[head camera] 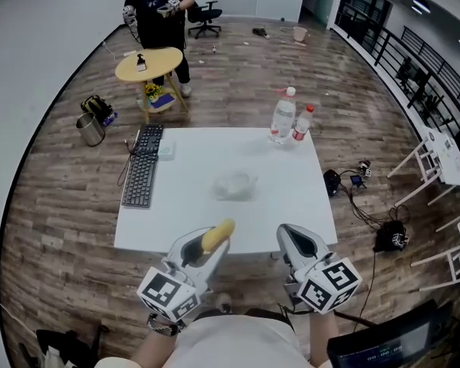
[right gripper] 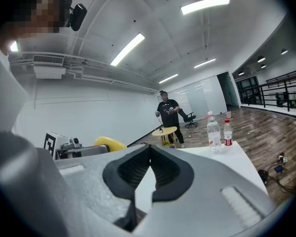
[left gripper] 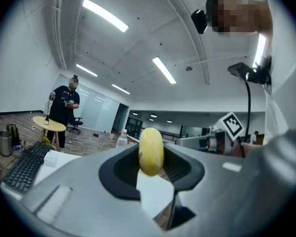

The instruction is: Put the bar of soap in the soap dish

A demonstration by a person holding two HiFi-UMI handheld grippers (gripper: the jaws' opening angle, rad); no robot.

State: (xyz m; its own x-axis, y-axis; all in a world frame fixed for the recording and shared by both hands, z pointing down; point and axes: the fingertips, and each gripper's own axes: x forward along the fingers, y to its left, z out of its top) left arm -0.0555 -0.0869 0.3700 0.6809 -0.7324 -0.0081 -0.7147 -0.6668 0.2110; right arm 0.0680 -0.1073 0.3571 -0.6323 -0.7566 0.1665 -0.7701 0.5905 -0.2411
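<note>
A yellow bar of soap [head camera: 217,236] sits clamped between the jaws of my left gripper [head camera: 213,241], just over the near edge of the white table [head camera: 184,205]. In the left gripper view the soap [left gripper: 151,150] stands on edge between the dark pads. The clear soap dish [head camera: 234,184] rests near the table's middle, beyond both grippers. My right gripper [head camera: 291,236] hovers at the near edge to the right of the left one, jaws shut with nothing in them [right gripper: 149,163]. The soap [right gripper: 110,142] also shows at the left in the right gripper view.
A black keyboard [head camera: 141,167] lies along the table's left side with a small white box [head camera: 165,149] beside it. Two water bottles [head camera: 282,116] stand at the far right corner. A person [head camera: 161,14] stands behind a round yellow table [head camera: 149,64]. Cables [head camera: 364,198] lie on the floor at the right.
</note>
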